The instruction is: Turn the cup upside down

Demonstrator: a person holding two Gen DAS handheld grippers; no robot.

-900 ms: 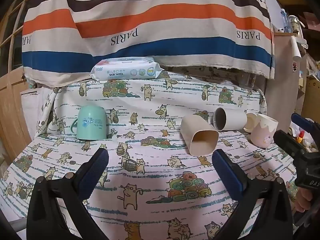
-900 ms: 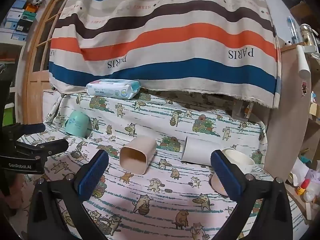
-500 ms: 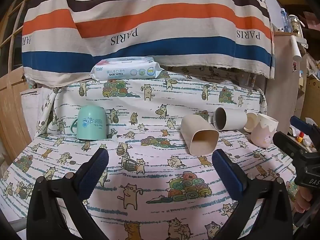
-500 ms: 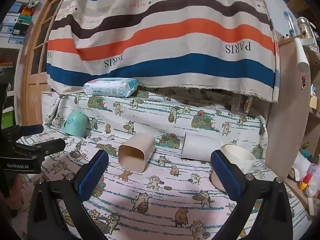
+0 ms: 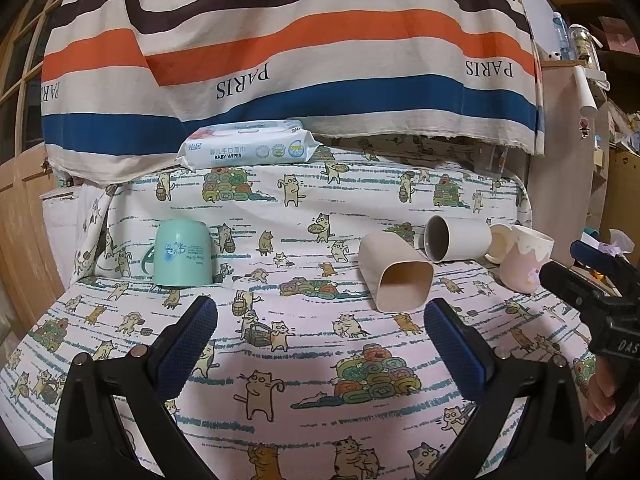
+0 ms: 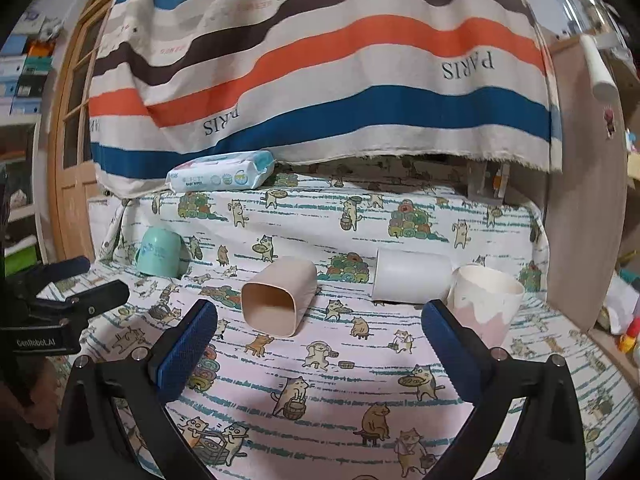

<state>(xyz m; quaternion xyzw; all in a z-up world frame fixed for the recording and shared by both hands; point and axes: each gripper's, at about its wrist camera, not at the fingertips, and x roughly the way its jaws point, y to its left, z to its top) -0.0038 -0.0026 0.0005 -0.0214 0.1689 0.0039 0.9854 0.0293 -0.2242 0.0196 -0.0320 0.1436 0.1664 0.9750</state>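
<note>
Reading "BABY WIPES" on the wipes pack [image 5: 248, 145], "PARIS" on the striped cloth [image 5: 304, 60].

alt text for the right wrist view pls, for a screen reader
The open right gripper hovers empty over a cat-print tablecloth, facing a beige square cup and a white cup lying on their sides, with a pink-and-white cup upright at right. A mint mug sits upside down at left, near the left gripper.
</note>
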